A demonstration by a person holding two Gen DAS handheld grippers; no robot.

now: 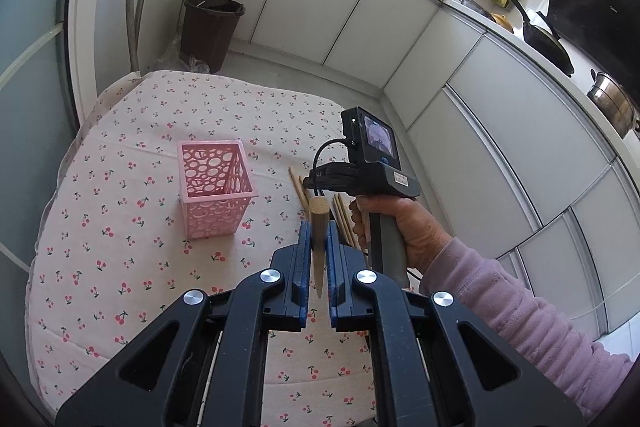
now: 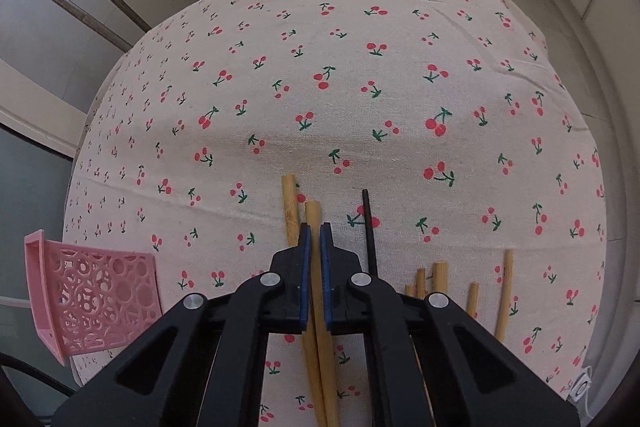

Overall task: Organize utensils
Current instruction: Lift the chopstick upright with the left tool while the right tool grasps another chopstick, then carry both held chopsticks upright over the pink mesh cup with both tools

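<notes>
Pink perforated utensil basket (image 1: pixel 216 187): square, open top, upright on the cherry-print cloth, looks empty.

One wooden chopstick (image 1: pixel 319 239) sits clamped off the cloth, blunt end up and away, tapered tip toward the camera.

Second wooden chopstick (image 2: pixel 316 267) lies flat, pinched mid-length, another wooden chopstick (image 2: pixel 290 207) touching it on its left.

One black chopstick (image 2: pixel 370 231) lies just to the right. A loose bunch of wooden chopsticks (image 2: pixel 472 297) lies further right, roughly parallel.

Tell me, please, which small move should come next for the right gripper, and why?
Probably lift it straight up. The right gripper is shut on a wooden chopstick lying on the cherry tablecloth, and the pink holder stands to its left.
</notes>
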